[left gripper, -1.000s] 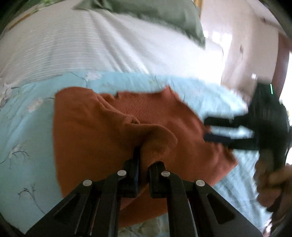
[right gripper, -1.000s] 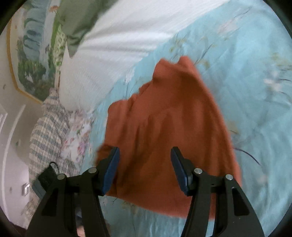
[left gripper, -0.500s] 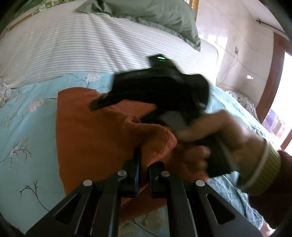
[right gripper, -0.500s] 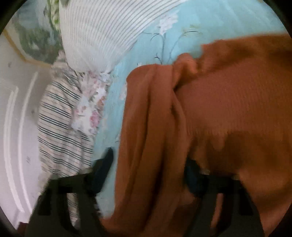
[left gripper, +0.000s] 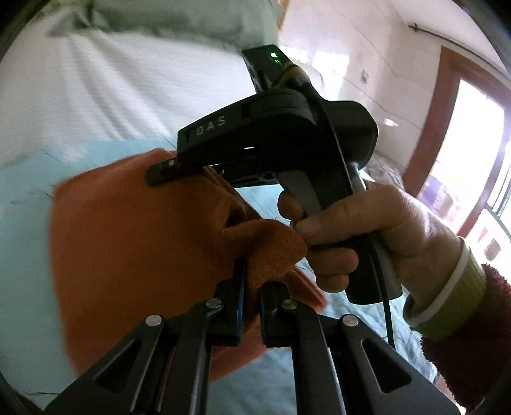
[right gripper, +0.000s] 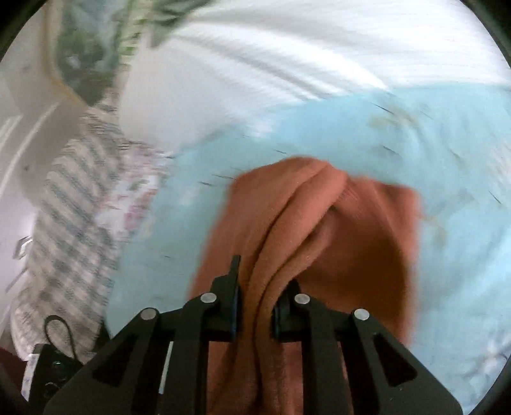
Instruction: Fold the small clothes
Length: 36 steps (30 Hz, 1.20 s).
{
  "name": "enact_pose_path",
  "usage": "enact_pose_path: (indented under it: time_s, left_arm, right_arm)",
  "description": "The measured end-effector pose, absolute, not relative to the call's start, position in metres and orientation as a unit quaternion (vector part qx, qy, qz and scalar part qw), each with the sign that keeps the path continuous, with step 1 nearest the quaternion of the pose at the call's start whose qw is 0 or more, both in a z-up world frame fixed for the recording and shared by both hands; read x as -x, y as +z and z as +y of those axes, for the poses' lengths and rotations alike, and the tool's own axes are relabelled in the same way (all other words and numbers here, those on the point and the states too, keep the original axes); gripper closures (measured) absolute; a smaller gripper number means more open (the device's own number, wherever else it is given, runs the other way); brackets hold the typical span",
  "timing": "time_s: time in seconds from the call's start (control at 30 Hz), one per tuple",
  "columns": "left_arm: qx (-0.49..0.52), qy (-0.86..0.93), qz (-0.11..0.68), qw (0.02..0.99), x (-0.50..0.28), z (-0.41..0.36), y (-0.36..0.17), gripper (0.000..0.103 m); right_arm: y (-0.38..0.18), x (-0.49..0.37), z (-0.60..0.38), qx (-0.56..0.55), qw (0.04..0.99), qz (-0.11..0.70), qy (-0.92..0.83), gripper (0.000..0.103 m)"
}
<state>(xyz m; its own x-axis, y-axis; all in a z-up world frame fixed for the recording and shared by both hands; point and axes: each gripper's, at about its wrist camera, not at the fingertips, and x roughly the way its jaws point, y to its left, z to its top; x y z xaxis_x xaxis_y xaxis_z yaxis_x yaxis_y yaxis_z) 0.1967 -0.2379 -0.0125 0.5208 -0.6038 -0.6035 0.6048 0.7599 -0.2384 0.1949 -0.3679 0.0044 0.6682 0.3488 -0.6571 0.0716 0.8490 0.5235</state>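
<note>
An orange knitted garment (left gripper: 134, 242) is lifted above the light blue flowered bedsheet (left gripper: 25, 198). My left gripper (left gripper: 250, 306) is shut on a bunched edge of it. In the right wrist view my right gripper (right gripper: 255, 306) is shut on a fold of the same garment (right gripper: 319, 230), which hangs in ridges between its fingers. The right gripper's black body (left gripper: 281, 134) also shows in the left wrist view, just beyond my left gripper, with a hand on its handle.
A white striped pillow (left gripper: 111, 95) and a green pillow (left gripper: 179, 19) lie at the head of the bed. A plaid and floral blanket (right gripper: 73, 217) lies at the left in the right wrist view. A doorway (left gripper: 472, 153) is at the right.
My right gripper swung in from the right, closed on the garment and now holds it. Both grippers have raised the garment off the sheet. The left grip has not changed.
</note>
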Motion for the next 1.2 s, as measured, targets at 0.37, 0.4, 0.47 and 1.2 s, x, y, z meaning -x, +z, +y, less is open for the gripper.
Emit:
enact_pose_path:
  time_s: [0.37, 0.4, 0.47, 1.2]
  left_arm:
    - [0.012, -0.365, 0.403, 0.839, -0.211, -0.261, -0.041, 0.089]
    - [0.019, -0.367, 0.409, 0.835, -0.211, -0.258, -0.043, 0.086]
    - [0.031, -0.366, 0.413, 0.833, -0.207, -0.245, -0.041, 0.071]
    - [0.255, -0.262, 0.507, 0.781, -0.3, -0.079, -0.097, 0.021]
  right_arm:
    - [-0.032, -0.183, -0.4, -0.262, 0.869, 0.419, 0.025, 0.083]
    - [-0.033, -0.181, -0.4, -0.262, 0.869, 0.419, 0.02, 0.083]
    - [-0.031, -0.17, -0.398, -0.252, 0.875, 0.413, -0.002, 0.083]
    - [-0.042, -0.142, -0.413, -0.326, 0.86, 0.392, -0.018, 0.028]
